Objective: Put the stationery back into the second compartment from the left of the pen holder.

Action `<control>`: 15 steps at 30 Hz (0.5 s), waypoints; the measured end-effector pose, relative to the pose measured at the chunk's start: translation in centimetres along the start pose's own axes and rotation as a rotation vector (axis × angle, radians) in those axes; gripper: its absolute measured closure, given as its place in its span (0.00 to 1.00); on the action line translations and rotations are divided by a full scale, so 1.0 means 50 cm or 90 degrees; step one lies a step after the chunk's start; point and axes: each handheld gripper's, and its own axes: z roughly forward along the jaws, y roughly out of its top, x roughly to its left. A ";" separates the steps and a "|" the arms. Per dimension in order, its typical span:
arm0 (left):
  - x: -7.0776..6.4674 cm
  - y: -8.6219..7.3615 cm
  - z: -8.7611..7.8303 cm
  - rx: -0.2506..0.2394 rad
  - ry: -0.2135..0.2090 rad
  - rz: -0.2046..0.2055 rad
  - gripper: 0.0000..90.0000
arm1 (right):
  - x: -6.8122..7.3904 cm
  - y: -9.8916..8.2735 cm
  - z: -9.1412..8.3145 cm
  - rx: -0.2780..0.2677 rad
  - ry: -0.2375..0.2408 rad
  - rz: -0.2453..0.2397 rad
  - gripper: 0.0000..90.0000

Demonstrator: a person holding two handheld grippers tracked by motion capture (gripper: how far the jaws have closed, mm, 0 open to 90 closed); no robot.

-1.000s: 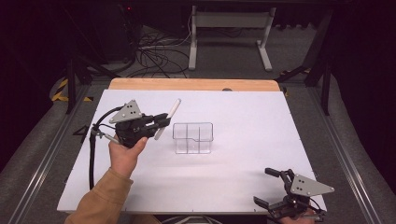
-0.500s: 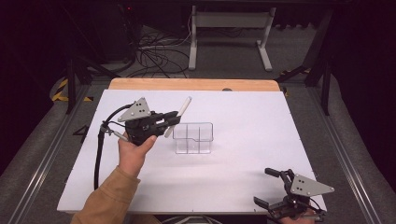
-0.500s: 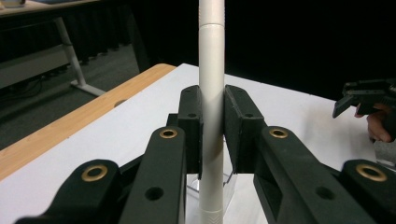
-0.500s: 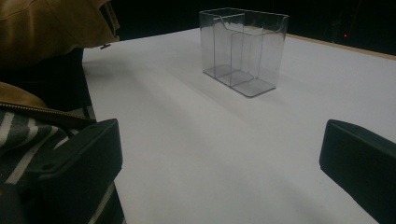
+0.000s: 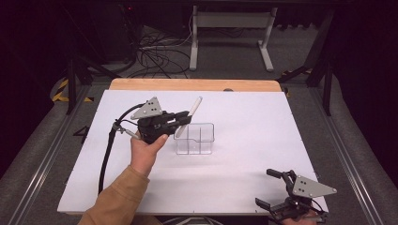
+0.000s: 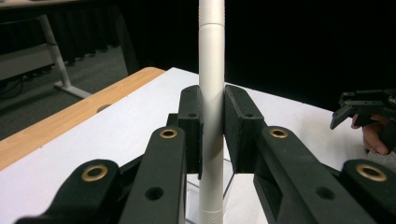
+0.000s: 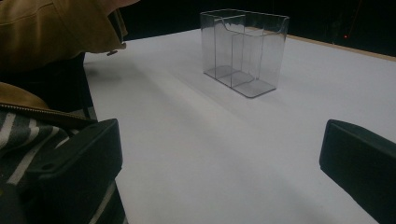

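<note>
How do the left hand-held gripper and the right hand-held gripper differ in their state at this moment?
The left hand-held gripper is shut on a white pen; the right hand-held gripper is open with nothing between its jaws. The left is beside the clear organizer; the right is at the table's near edge. Both are black.

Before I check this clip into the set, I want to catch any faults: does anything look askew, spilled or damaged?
Nothing stands out. The left claw grips the white pen squarely between its pads, above the clear organizer, which stands upright and empty on the white table. The right claw rests open at the table's near edge.
</note>
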 end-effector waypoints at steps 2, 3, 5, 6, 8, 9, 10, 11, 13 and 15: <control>0.000 -0.001 0.008 0.001 -0.002 0.001 0.87 | 0.000 0.000 -0.001 0.000 -0.001 0.001 0.00; 0.000 -0.001 0.012 -0.001 -0.002 0.001 0.87 | 0.000 0.000 -0.001 0.000 0.000 0.001 0.00; -0.001 -0.002 0.021 0.000 -0.006 -0.001 0.87 | 0.000 0.000 -0.001 0.000 0.000 0.001 0.00; -0.001 -0.003 0.025 0.000 -0.006 -0.001 0.87 | 0.000 0.000 -0.001 0.000 -0.001 0.001 0.00; -0.002 -0.004 0.029 0.000 -0.008 -0.001 0.87 | 0.000 0.000 -0.001 0.000 0.000 0.000 0.00; -0.002 -0.005 0.039 0.001 -0.008 -0.003 0.87 | 0.000 0.000 -0.001 0.000 0.000 0.000 0.00; -0.002 -0.006 0.042 0.001 -0.009 -0.004 0.87 | 0.000 0.000 -0.001 0.000 0.000 0.000 0.00; -0.002 -0.007 0.046 0.001 -0.010 -0.004 0.87 | 0.000 0.000 -0.001 -0.001 0.000 0.001 0.00; -0.001 -0.009 0.051 -0.003 -0.012 -0.005 0.87 | 0.000 0.000 -0.002 -0.001 0.000 0.001 0.00; -0.001 -0.010 0.056 -0.006 -0.013 -0.008 0.87 | 0.000 -0.001 -0.002 0.000 0.001 0.001 0.00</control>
